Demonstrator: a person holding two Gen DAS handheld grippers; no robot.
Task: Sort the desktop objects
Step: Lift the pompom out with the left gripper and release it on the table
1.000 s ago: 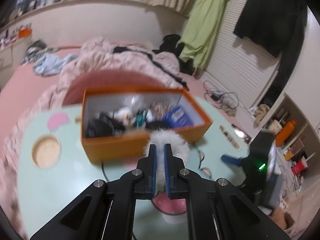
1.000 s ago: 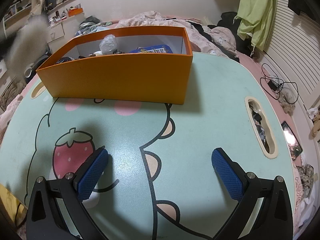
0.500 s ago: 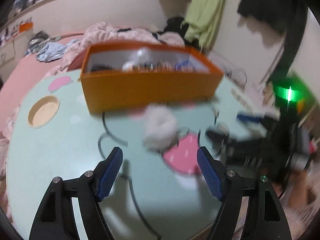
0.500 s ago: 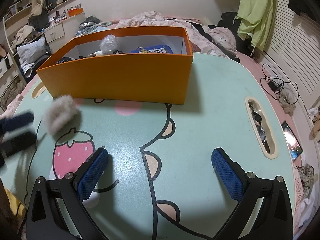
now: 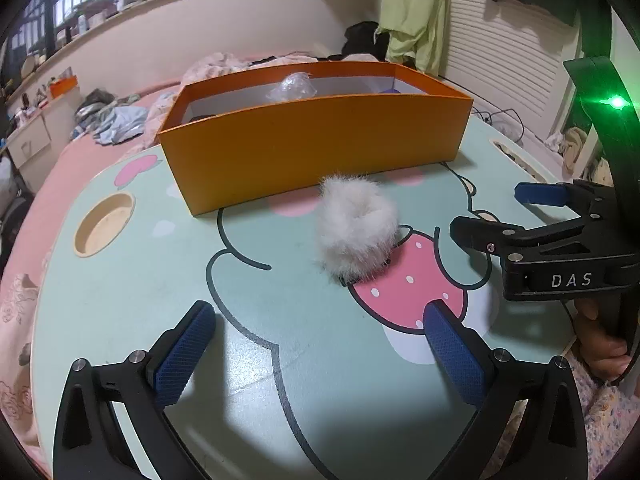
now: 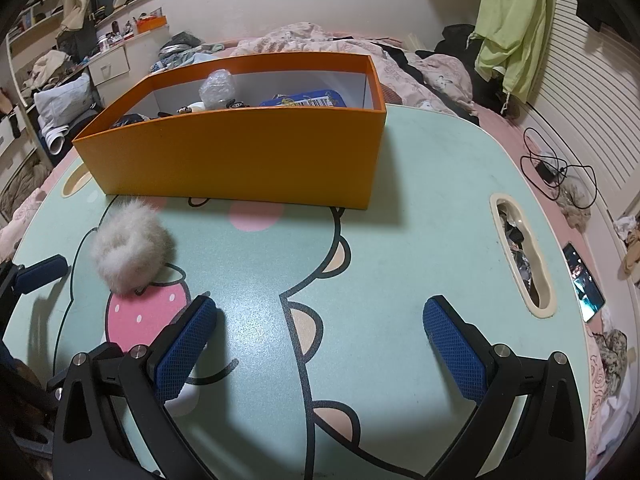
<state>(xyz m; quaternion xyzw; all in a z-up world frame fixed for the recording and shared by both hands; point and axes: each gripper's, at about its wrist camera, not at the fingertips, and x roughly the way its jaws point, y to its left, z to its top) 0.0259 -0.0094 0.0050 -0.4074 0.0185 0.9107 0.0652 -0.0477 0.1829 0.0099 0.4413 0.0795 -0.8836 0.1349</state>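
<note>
A white fluffy pom-pom lies on the mint cartoon table, just in front of the orange box. It also shows in the right wrist view, at the left. My left gripper is open and empty, a short way behind the pom-pom. My right gripper is open and empty over the table's front middle; it also shows in the left wrist view, right of the pom-pom. The orange box holds a blue packet, a clear wrapped lump and small items.
The table has a round cup hole at its left and a slot hole with clutter at its right. A bed with pink bedding lies beyond. A phone and cables lie on the floor to the right.
My left gripper opened and let the pom-pom go. It dropped onto the table in front of the box, and the left gripper drew back and lowered. The right gripper stayed put.
</note>
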